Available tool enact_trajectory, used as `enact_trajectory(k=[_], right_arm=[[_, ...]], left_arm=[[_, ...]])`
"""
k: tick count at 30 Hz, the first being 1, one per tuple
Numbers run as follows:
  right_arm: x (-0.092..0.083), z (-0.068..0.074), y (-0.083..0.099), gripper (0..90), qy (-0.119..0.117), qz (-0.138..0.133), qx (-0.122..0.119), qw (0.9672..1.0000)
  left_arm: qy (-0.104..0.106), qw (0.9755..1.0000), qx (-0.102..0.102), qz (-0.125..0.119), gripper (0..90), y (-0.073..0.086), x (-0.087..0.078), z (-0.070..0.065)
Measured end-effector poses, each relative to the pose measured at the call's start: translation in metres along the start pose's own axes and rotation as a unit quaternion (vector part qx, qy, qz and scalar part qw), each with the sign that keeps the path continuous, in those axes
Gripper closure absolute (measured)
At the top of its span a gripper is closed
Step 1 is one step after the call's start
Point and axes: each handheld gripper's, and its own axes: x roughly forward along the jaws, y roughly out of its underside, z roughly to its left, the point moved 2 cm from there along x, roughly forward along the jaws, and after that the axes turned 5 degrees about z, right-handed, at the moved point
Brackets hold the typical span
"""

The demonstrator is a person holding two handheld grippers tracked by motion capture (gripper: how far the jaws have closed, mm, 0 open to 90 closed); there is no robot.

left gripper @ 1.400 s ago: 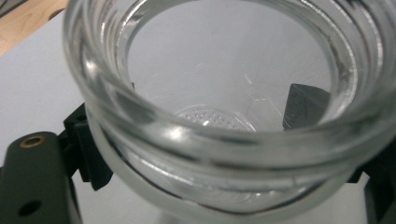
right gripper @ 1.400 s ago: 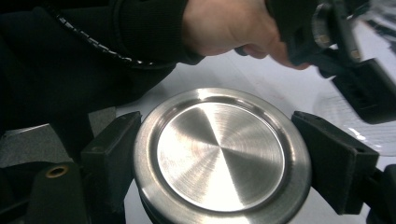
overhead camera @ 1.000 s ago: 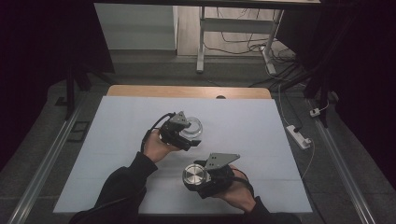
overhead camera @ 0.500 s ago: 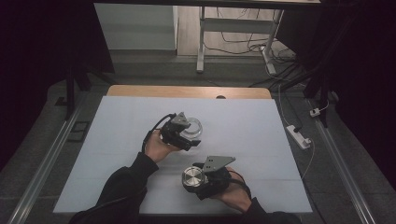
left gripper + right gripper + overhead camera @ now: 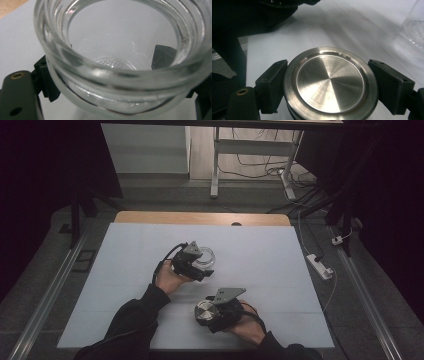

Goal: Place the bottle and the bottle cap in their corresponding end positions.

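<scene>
A clear glass jar (image 5: 204, 257) with a threaded rim stands open-mouthed near the middle of the white table top (image 5: 260, 255). My left gripper (image 5: 192, 262) is shut on the jar; in the left gripper view the jar (image 5: 120, 57) sits between the black jaws, its mouth toward the camera. Nearer the front edge, my right gripper (image 5: 207, 312) is shut on a round brushed-metal lid (image 5: 204, 310). The right gripper view shows the lid (image 5: 329, 81) flat-side up, clamped at both sides just above the table.
The white top covers a wooden table whose bare strip (image 5: 200, 218) shows at the far edge. A power strip (image 5: 320, 266) and cables lie on the floor at the right. A metal stand (image 5: 215, 165) rises beyond the table. Dark sleeves come in from the bottom.
My right gripper has sunk a little toward the table with the lid in it. The left gripper and jar have kept still.
</scene>
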Motion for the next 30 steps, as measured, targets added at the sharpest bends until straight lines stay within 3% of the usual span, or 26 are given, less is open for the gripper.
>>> enact_trajectory(k=[16,24,30], right_arm=[[0.015,-0.003,0.007,18.3,0.004,0.052,0.003,0.9986],[0.018,-0.002,0.008,18.0,0.022,0.071,-0.019,0.997],[0.019,-0.001,0.008,17.8,0.024,0.075,-0.02,0.9967]], left_arm=[[-0.005,0.9999,-0.007,0.013,15.7,0.006,0.017,0.001],[-0.001,0.9998,-0.01,0.017,15.6,0.009,0.023,0.0],[-0.001,0.9999,-0.011,0.013,15.5,0.011,0.023,0.0]])
